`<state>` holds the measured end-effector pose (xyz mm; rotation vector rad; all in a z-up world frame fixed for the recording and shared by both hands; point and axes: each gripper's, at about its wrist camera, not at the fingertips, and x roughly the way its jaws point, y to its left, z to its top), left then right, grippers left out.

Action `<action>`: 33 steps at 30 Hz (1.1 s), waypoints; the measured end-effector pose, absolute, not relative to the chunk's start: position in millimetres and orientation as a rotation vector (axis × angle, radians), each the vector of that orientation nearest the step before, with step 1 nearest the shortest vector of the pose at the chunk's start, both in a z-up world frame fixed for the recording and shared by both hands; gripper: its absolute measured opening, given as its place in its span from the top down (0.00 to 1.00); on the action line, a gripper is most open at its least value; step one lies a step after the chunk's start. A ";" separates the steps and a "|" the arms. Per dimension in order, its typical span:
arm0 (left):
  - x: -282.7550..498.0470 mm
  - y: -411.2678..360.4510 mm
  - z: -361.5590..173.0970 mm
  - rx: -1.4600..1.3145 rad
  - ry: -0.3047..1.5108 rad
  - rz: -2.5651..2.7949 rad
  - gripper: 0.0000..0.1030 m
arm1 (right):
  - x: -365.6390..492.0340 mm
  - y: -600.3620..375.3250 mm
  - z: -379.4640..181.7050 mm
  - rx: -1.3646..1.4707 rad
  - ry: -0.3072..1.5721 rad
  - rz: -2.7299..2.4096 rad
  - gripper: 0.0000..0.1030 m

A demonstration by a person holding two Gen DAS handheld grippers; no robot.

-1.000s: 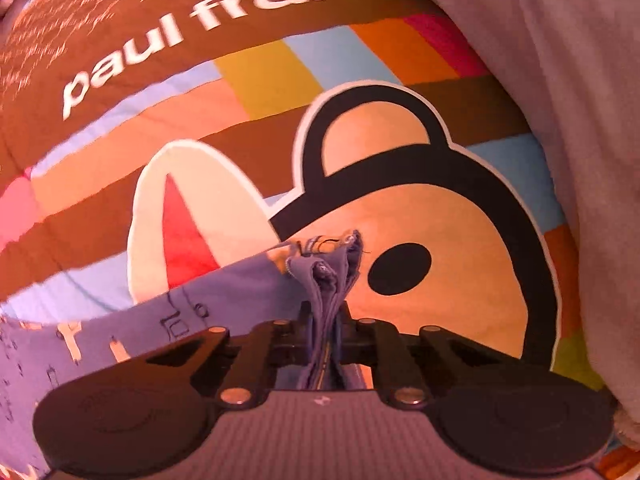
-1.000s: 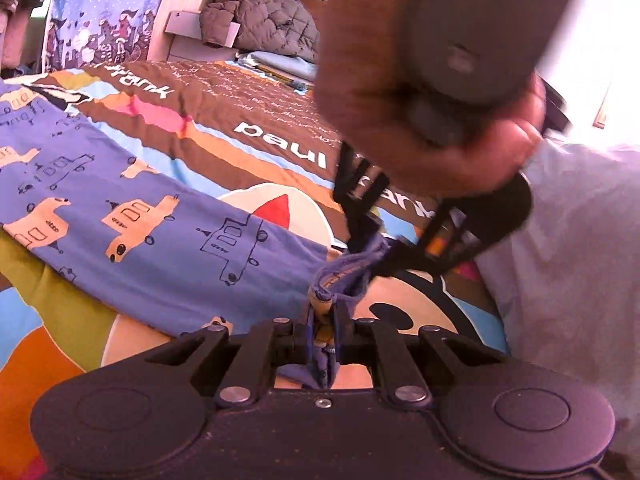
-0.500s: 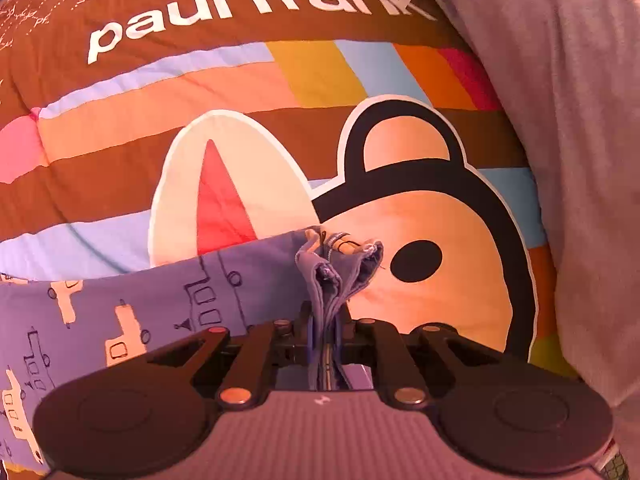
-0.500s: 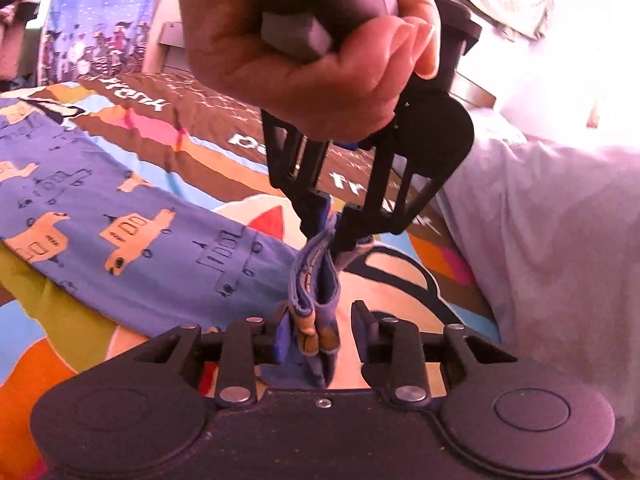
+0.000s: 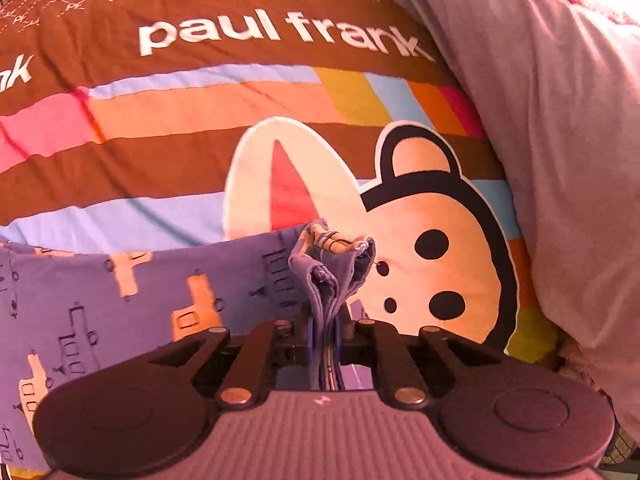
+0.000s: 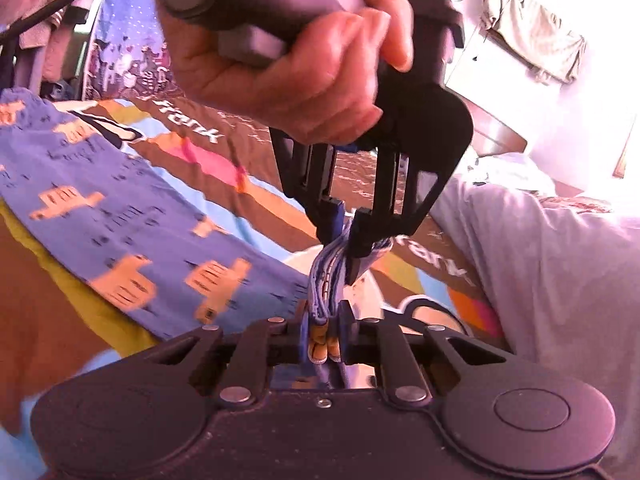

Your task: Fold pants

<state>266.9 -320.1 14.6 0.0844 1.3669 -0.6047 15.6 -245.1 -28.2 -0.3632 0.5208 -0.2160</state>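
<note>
The pants (image 5: 120, 304) are blue with orange car prints and lie on a bright striped bedspread (image 5: 200, 152). My left gripper (image 5: 324, 320) is shut on a bunched edge of the pants, which sticks up between its fingers. In the right wrist view the pants (image 6: 120, 216) stretch away to the left. My right gripper (image 6: 324, 336) is shut on the same bunched edge, just below the left gripper (image 6: 344, 240), which a hand holds from above.
A grey-white blanket (image 5: 560, 160) lies heaped along the right side of the bed, also in the right wrist view (image 6: 560, 280). A dark headboard (image 6: 492, 132) and a hanging cloth (image 6: 532, 48) are behind it.
Both grippers have lifted the bunched pants edge and carried it left over the bedspread. The right gripper opened half a second ago and has closed on the fabric again.
</note>
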 end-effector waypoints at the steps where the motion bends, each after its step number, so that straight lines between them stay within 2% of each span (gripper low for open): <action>1: 265.9 -313.5 15.6 0.081 1.360 -0.614 0.90 | 15.7 -240.1 -26.7 -0.347 0.523 -0.210 0.86; 9: 258.5 -254.8 5.8 0.068 1.304 -0.638 0.90 | 24.6 -193.3 -30.6 -0.288 0.556 -0.169 0.86; 17: 267.9 -202.3 -21.3 -0.056 1.253 -0.707 0.89 | 48.4 -169.7 -43.4 -0.261 0.626 -0.132 0.87; 19: 267.8 -194.4 -30.5 -0.075 1.233 -0.717 0.83 | 53.2 -168.7 -48.6 -0.262 0.657 -0.122 0.87; 21: 268.2 -188.8 -38.5 -0.088 1.226 -0.712 0.54 | 58.1 -169.4 -53.7 -0.255 0.692 -0.113 0.87; 22: 269.1 -185.1 -43.0 -0.110 1.228 -0.712 0.50 | 60.2 -169.9 -55.4 -0.250 0.704 -0.108 0.87; 29: 269.9 -164.0 -55.7 -0.237 1.237 -0.704 0.49 | 61.2 -166.5 -59.2 -0.262 0.707 -0.097 0.82; 33: 267.0 -160.7 -57.5 -0.263 1.238 -0.678 0.53 | 61.5 -166.5 -59.9 -0.273 0.710 -0.095 0.82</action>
